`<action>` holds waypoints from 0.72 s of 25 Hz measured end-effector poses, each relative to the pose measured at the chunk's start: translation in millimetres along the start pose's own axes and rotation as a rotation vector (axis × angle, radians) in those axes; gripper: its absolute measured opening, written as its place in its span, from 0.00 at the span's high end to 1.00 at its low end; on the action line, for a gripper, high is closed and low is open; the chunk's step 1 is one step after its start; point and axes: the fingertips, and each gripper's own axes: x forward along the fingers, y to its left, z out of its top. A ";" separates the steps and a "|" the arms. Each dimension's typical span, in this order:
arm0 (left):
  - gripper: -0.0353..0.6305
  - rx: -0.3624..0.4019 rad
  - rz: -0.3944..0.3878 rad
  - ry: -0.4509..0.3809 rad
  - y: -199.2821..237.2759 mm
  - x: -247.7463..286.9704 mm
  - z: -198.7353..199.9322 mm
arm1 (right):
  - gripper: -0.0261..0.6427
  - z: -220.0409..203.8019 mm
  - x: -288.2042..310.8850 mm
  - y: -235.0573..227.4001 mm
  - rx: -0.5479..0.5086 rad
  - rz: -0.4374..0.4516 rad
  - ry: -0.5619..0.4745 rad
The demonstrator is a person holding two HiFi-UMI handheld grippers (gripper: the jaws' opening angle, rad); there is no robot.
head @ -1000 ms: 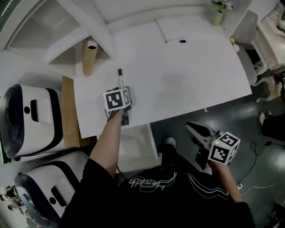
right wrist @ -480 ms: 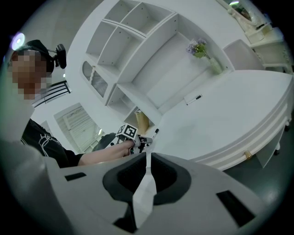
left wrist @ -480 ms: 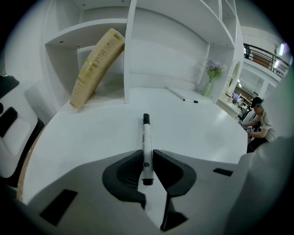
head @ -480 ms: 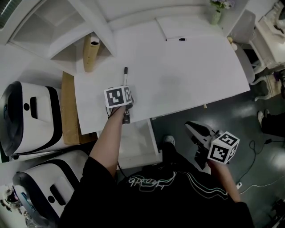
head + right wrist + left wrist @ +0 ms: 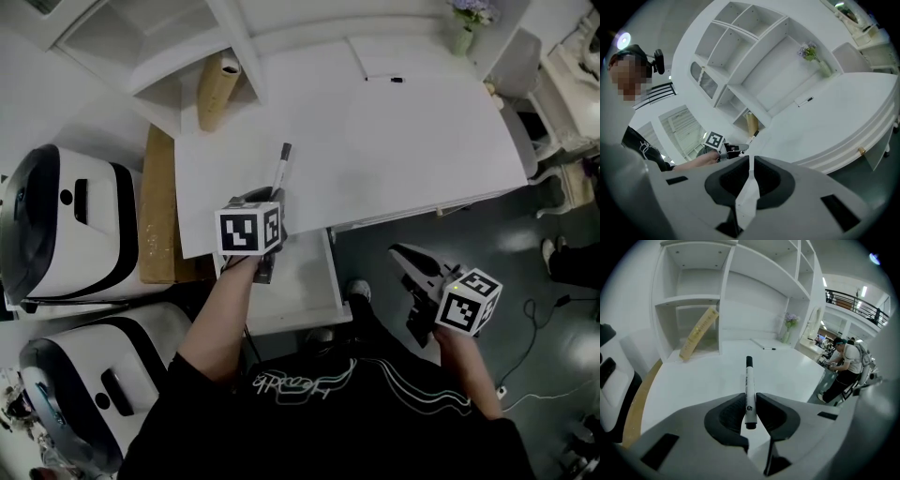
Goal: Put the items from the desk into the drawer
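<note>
Left gripper (image 5: 751,401): jaws have just been closing, now clamped on marker (image 5: 749,380) near its rear end. Marker's long axis runs straight out along jaws, black tip forward, apparently lifted off desk (image 5: 403,141). Open drawer (image 5: 298,283) lies under desk edge, below and behind left gripper, toward person; left hand is the nearer one. Left forearm reaches forward, gripper pitched down. Right gripper (image 5: 751,164): jaws pressed together, empty, held out over floor right of drawer. Second marker (image 5: 386,79) lies at desk's far side.

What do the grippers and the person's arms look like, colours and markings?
The left gripper and right gripper have grey bodies and dark, curved inner jaws; each carries a white cube with black square markers. The shirt is black, short-sleeved, with white print.
</note>
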 end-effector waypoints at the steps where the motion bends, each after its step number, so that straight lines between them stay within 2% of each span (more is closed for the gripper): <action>1: 0.82 0.019 -0.017 -0.002 -3.4 -11.6 -4.8 | 0.87 -3.8 2.0 6.4 -0.002 0.003 0.000; 7: 0.82 0.119 -0.130 -0.021 -20.9 -73.5 -41.4 | 0.87 -27.4 16.1 39.7 -0.010 0.020 -0.018; 11: 0.82 0.186 -0.242 -0.024 -30.0 -106.3 -73.8 | 0.87 -49.9 20.9 58.8 -0.005 0.015 -0.014; 14: 0.82 0.251 -0.325 0.009 -32.7 -120.0 -108.6 | 0.87 -64.7 21.6 68.2 0.011 0.008 -0.016; 18: 0.82 0.320 -0.389 0.080 -26.7 -117.6 -157.0 | 0.87 -81.7 20.6 70.4 0.036 -0.013 -0.013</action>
